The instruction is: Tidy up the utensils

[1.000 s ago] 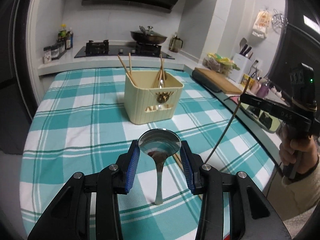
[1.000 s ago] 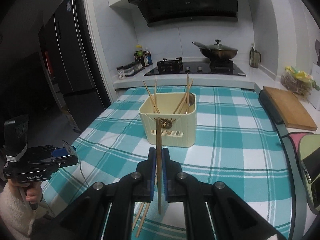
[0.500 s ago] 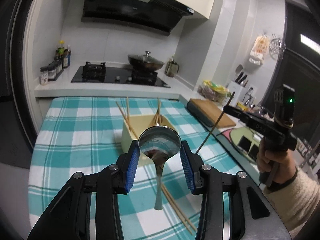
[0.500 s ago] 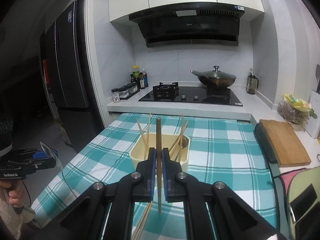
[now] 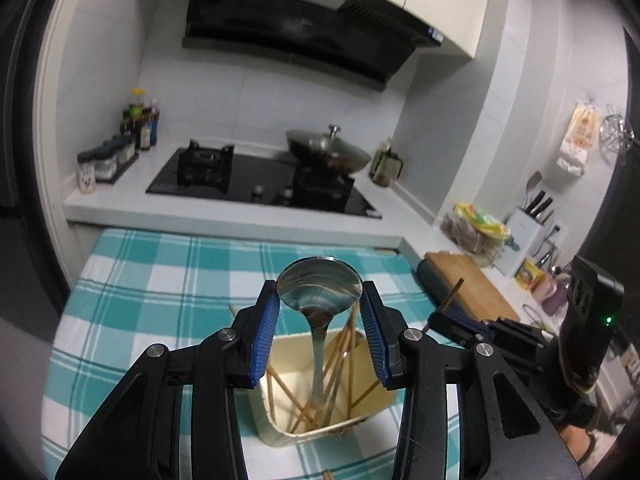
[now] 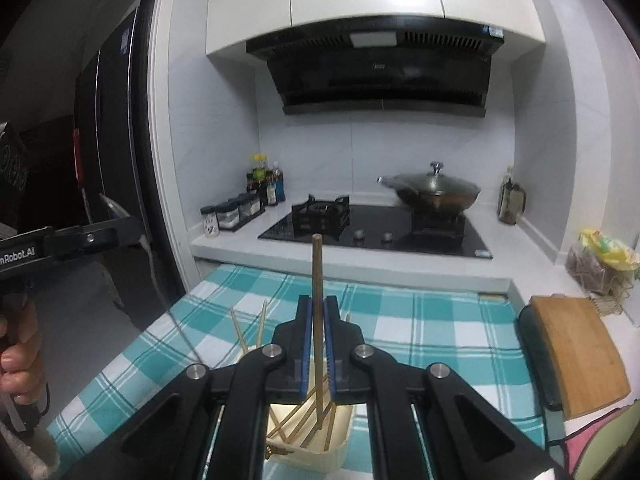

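My left gripper is shut on a metal spoon, bowl up between the blue pads, handle hanging down into the cream utensil box right below. Several chopsticks lean inside that box. My right gripper is shut on one brown chopstick, held upright, its lower end over the same cream box. In the left wrist view the right gripper shows at the right with its chopstick. In the right wrist view the left gripper's body appears at the far left.
The box stands on a table with a teal checked cloth. A loose chopstick end lies on the cloth near the front. Behind are a counter with a gas hob, a lidded wok, bottles, and a wooden cutting board at right.
Both grippers rose and moved forward to above the cream box. The spoon handle and the chopstick's lower end now hang over its opening. Both grips stayed the same.
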Available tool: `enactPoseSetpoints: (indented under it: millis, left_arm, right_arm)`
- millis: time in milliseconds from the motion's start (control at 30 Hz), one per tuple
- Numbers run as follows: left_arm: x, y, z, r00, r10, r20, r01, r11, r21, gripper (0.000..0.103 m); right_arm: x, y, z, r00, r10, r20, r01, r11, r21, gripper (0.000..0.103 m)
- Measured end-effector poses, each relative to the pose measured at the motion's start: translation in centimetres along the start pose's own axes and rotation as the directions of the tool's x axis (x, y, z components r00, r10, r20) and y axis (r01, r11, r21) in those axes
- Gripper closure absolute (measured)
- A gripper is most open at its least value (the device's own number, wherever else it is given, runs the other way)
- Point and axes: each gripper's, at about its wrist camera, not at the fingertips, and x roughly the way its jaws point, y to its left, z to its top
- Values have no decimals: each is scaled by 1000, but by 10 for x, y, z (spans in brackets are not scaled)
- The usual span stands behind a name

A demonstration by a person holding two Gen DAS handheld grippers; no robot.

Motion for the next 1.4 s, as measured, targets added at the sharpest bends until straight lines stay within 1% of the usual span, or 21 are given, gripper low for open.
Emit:
enactPoseSetpoints:
  millis: [100, 167, 233, 267, 333, 367, 433, 500, 567, 633, 667, 733, 833, 900, 967, 1033, 1100, 1167, 1200, 1267, 1400]
  left_arm:
    - [45, 11, -20, 993, 15, -118, -18, 1000, -19, 62]
    - [66, 14, -31, 985, 30, -167, -34, 999, -18, 62]
    - [83, 17, -41, 978, 45, -204, -48, 999, -11, 61]
    - [87, 16, -45, 975, 49, -216, -53, 999, -11, 61]
    - [91, 19, -48, 972, 46, -229, -56, 998, -37, 58]
    - [88, 21, -49, 974, 31, -223, -45, 997, -58, 56]
    - [73, 24, -49, 978, 3, -207, -22, 996, -85, 41]
    - [57, 24, -50, 979, 19, -202, -33, 997, -65, 35]
    - [37, 26, -60, 976, 49, -214, -58, 998, -34, 30]
    - [17, 31, -79, 970, 53, -238, -58, 998, -17, 21]
    - [7, 34, -95, 964, 58, -260, -62, 998, -4, 19]
    - [-9, 40, -128, 953, 80, -291, -80, 997, 15, 18]
    - [-25, 48, -194, 931, 124, -345, -118, 992, 37, 17]
    - [-31, 53, -239, 916, 140, -376, -144, 989, 17, 17]
    - [-35, 56, -272, 911, 148, -386, -166, 986, -13, 17]
    - [-36, 55, -295, 905, 169, -390, -191, 981, -18, 17]
    - [-37, 49, -307, 908, 179, -378, -198, 980, -11, 17]
    - [-37, 43, -310, 916, 182, -357, -192, 981, 7, 17]
    - [-35, 40, -312, 917, 192, -351, -196, 980, 25, 17]
    - [-31, 35, -315, 911, 229, -344, -221, 973, 65, 16]
    - [-28, 30, -319, 906, 262, -331, -240, 965, 107, 11]
  right_arm:
    - [45, -5, -16, 988, 38, -149, -33, 999, 32, 97]
    - [66, -6, -25, 978, 50, -204, -42, 998, 46, 97]
    - [78, -5, -33, 974, 60, -216, -47, 997, 65, 96]
    - [83, -6, -35, 972, 68, -224, -51, 996, 79, 93]
    - [90, -9, -38, 967, 94, -238, -64, 990, 129, 92]
    - [91, -11, -38, 966, 108, -235, -71, 985, 160, 77]
    - [82, -11, -39, 973, 116, -202, -77, 979, 191, 57]
    - [67, -5, -42, 977, 114, -181, -83, 982, 170, 57]
    - [54, -1, -46, 981, 99, -169, -78, 989, 124, 57]
    - [33, 2, -57, 983, 83, -164, -71, 994, 78, 55]
    - [20, 4, -68, 983, 74, -170, -65, 996, 58, 53]
    - [1, 4, -87, 979, 54, -195, -48, 998, 34, 51]
    - [-25, 2, -137, 970, 7, -244, -2, 1000, 19, 51]
    - [-38, 0, -177, 960, -18, -281, 28, 999, 32, 51]
    - [-47, -1, -215, 945, -59, -322, 73, 997, 33, 51]
    - [-53, -1, -249, 931, -100, -352, 115, 993, 22, 51]
    - [-56, 0, -277, 916, -140, -375, 156, 988, 12, 51]
    - [-61, 1, -294, 912, -163, -377, 183, 983, 19, 51]
    - [-64, 1, -299, 913, -165, -372, 191, 981, 32, 51]
    - [-66, -1, -306, 915, -172, -365, 206, 977, 55, 51]
    - [-67, 2, -310, 912, -197, -360, 225, 974, 39, 51]
